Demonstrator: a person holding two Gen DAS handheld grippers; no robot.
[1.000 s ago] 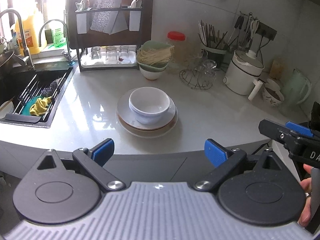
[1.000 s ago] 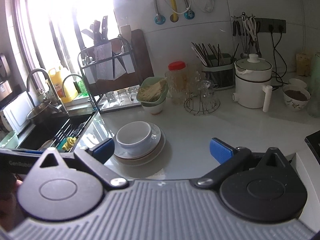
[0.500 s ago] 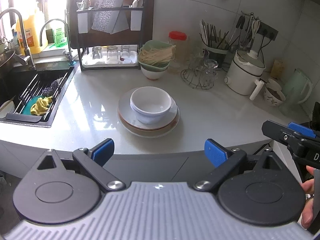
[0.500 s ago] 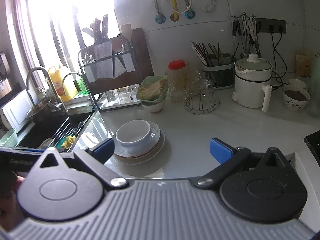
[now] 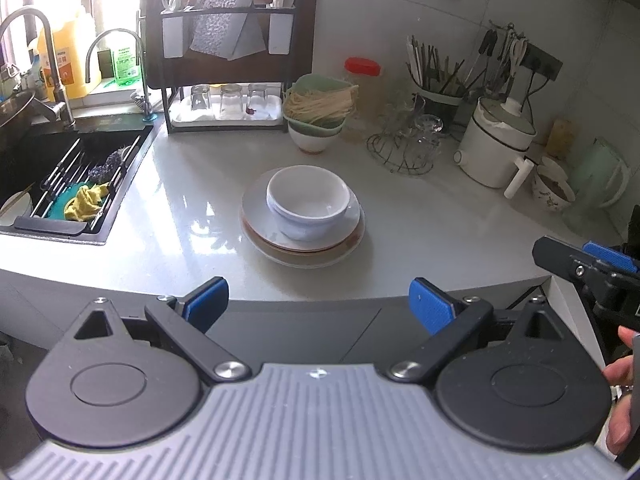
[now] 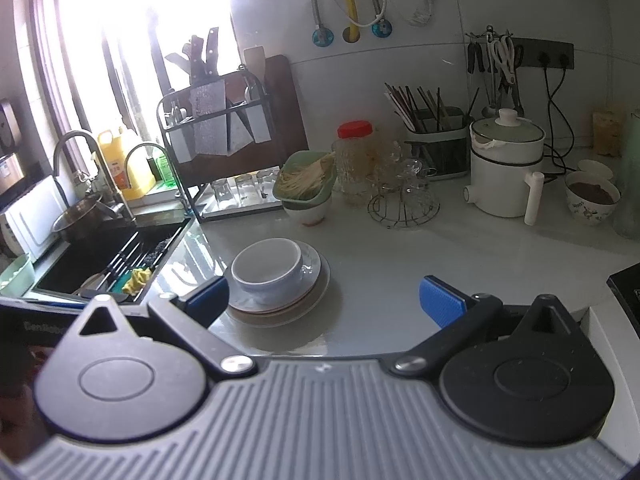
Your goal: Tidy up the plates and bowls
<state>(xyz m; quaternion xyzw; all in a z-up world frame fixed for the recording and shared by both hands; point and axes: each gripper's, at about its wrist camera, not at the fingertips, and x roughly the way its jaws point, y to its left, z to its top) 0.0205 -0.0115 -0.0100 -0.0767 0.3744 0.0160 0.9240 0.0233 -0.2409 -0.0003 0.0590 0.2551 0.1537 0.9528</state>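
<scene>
The left claw (image 5: 318, 300) hangs in front of the tabletop (image 5: 432, 224) edge with its blue-padded fingers (image 5: 208, 300) spread wide and nothing between them. The right claw (image 6: 324, 300) is likewise wide apart and empty; its left fingertip sits just in front of the plate stack in the right wrist view, though contact cannot be judged. In the left wrist view the right claw's dark finger with a blue pad shows at the far right edge, with part of a hand (image 5: 620, 380) below it.

Ahead of both claws, a white bowl (image 5: 307, 200) stands upright on a stack of plates (image 5: 256, 216); the top plate is white and a brown-rimmed one shows beneath it. The stack rests on the pale tabletop, well apart from the other items.

Behind it, a green colander (image 5: 320, 100) filled with pale noodles sits in a small white bowl. Beside that stands a jar with a red lid (image 5: 363, 67), and a wire glass holder (image 5: 404, 148) carries upturned glasses. Further right are a utensil caddy (image 5: 438, 88) holding chopsticks, a white electric pot (image 5: 500, 148) with a handle, and a patterned bowl (image 5: 554, 192) with dark contents.

To the left, a dark rack (image 5: 228, 40) holds knives above three upturned glasses on a tray. The black sink (image 5: 60, 168) holds a wire drainer with a yellow cloth (image 5: 86, 202), and two curved taps rise behind it.
</scene>
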